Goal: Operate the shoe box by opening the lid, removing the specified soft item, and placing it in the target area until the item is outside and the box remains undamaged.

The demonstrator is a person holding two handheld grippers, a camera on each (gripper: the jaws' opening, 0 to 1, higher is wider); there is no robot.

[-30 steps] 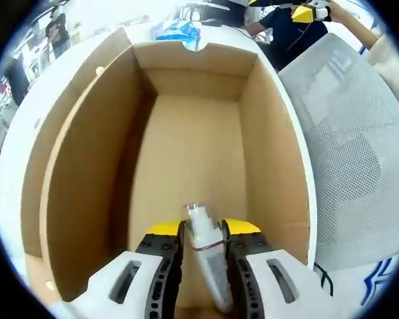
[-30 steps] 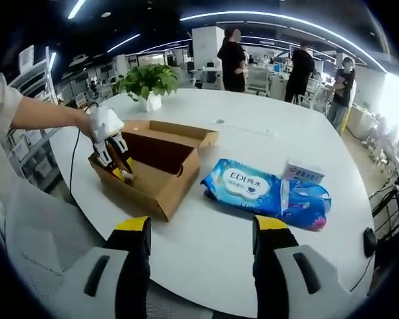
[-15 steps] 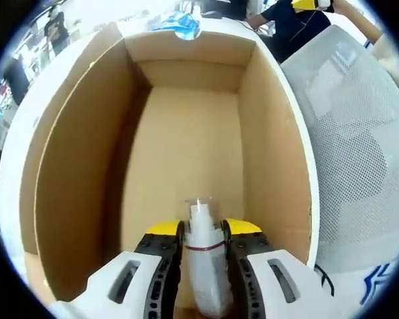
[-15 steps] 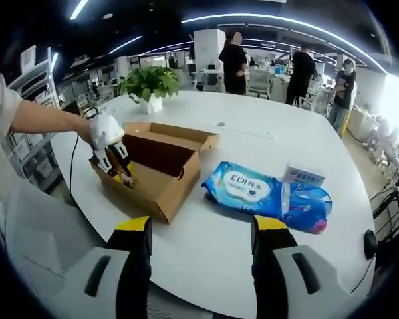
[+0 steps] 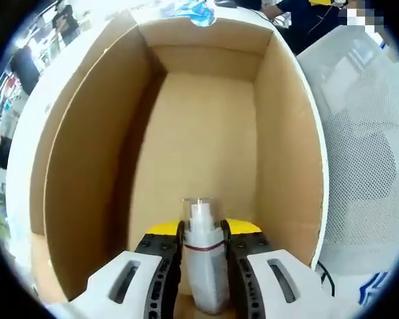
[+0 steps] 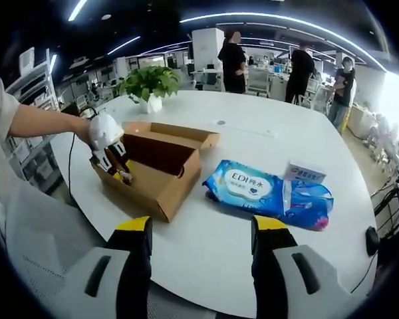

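Jaws on the left gripper (image 5: 203, 244) are pinching in tight on a small clear bottle (image 5: 203, 266), the kind with a see-through cap and a thin red band around it, so that one's got a solid hold. It's sitting low inside the open cardboard shoe box (image 5: 80, 153), near the end closest to the camera, with the box's brown floor stretching away ahead. A grey mesh chair back (image 5: 366, 173) is showing just past the box's right wall.

From the right gripper view, the right gripper (image 6: 199, 229) is hanging with its jaws spread wide and gripping nothing, floating above the near edge of the white table (image 6: 253, 133). Across from it, the left gripper (image 6: 110, 149) is dipping into the box's (image 6: 166, 179) near-left corner. A blue wet-wipes pack (image 6: 266, 193) is lying beside the box with a little white carton (image 6: 304, 173) just behind it. A potted plant (image 6: 149, 83) is sitting at the far side, and some people (image 6: 234, 58) are standing around further back.
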